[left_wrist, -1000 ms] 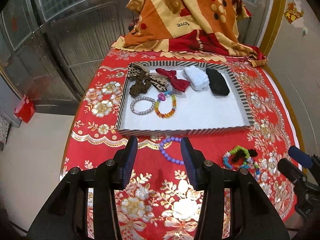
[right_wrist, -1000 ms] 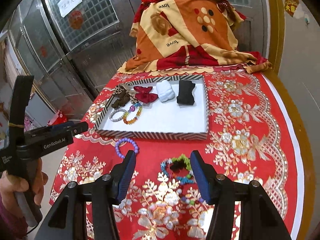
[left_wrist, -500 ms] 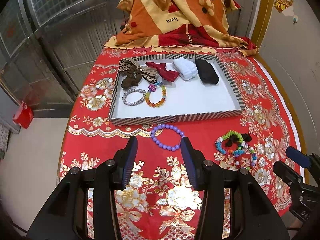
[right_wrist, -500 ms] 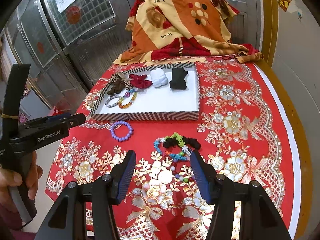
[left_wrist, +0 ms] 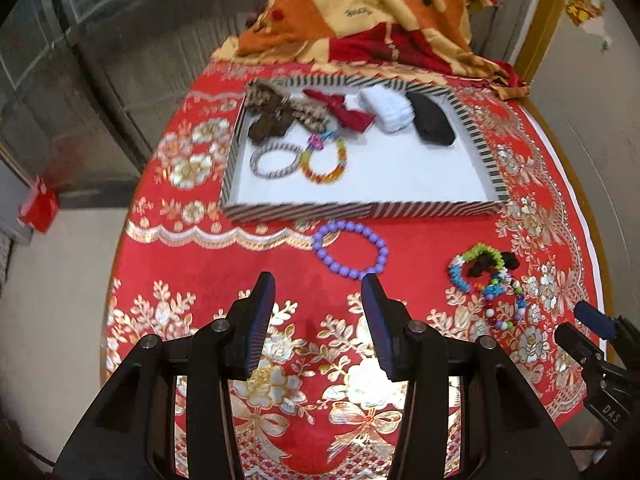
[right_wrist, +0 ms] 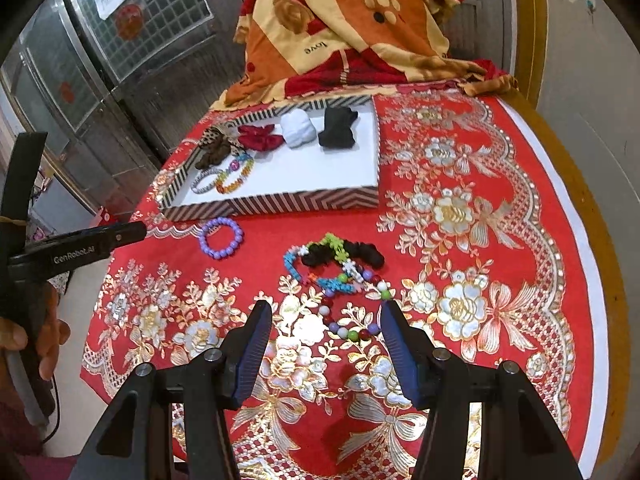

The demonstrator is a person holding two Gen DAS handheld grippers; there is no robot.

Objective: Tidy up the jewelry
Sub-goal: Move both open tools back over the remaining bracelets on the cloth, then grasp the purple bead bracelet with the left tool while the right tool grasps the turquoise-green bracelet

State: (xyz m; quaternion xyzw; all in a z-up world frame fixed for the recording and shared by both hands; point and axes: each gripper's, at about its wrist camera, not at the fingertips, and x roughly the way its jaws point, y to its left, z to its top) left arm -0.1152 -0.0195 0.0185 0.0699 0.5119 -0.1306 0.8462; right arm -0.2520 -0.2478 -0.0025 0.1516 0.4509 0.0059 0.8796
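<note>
Left wrist view puts my left gripper point(left_wrist: 318, 312) just short of the purple bead bracelet point(left_wrist: 351, 249), which lies flat on the red cloth point(left_wrist: 160, 264) just in front of the striped tray point(left_wrist: 360, 210). Its jaws stand apart with nothing between them. I read the step in hand as picking up that bracelet, with the tray as its home: a silver bangle point(left_wrist: 276, 159) and an amber bead bracelet point(left_wrist: 325, 160) already lie inside, beside hair bows and folded white and black pieces.

On the right wrist view my right gripper point(right_wrist: 326, 336) is also parted and empty, poised over the tangled pile of bracelets point(right_wrist: 334, 264). A strand of mixed beads runs from the pile down between its fingers, though I cannot tell whether it touches either pad.

To do this well, I would bring the left fingers down astride one side of the purple ring, so one pad goes inside the loop and one outside, then close on the beads rather than on the cloth. Round beads may roll, so a slow squeeze is safer. For the pile, I would single out one strand at its edge; grabbing the middle would likely lift several at once.
</note>
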